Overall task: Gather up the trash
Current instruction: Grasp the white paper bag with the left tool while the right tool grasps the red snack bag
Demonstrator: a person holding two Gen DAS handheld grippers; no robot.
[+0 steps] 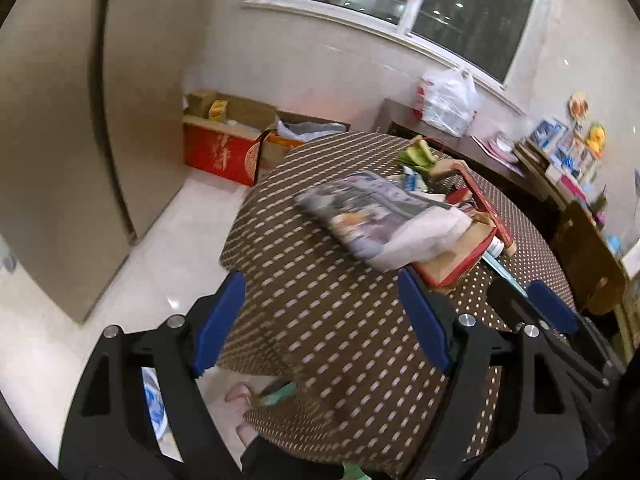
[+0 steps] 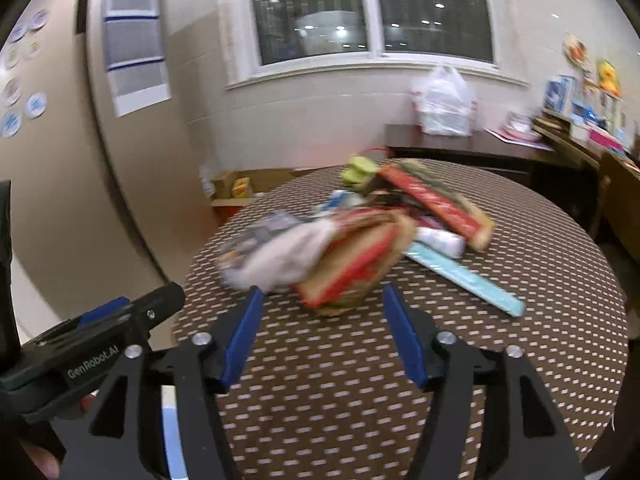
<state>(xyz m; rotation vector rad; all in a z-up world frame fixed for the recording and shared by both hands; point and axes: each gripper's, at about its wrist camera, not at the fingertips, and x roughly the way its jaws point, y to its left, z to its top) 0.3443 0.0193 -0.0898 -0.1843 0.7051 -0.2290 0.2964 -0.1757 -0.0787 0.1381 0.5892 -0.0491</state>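
A pile of trash lies on a round table with a brown dotted cloth (image 1: 320,312) (image 2: 440,352). It holds a folded newspaper (image 1: 360,204) (image 2: 256,232), a white crumpled paper (image 1: 428,236) (image 2: 288,256), a red and brown carton (image 1: 460,256) (image 2: 356,268), a long red box (image 2: 436,200), a light blue strip (image 2: 468,276) and a green wrapper (image 1: 420,154) (image 2: 360,168). My left gripper (image 1: 320,312) is open and empty above the near edge of the table. My right gripper (image 2: 320,328) is open and empty just short of the carton; it also shows in the left wrist view (image 1: 536,300).
Cardboard boxes (image 1: 228,140) stand on the pale floor by the wall. A dark sideboard (image 2: 460,144) under the window carries a white plastic bag (image 2: 444,100) (image 1: 452,100). Shelves with books and toys (image 1: 560,152) are at the right. A wooden chair (image 1: 588,260) stands behind the table.
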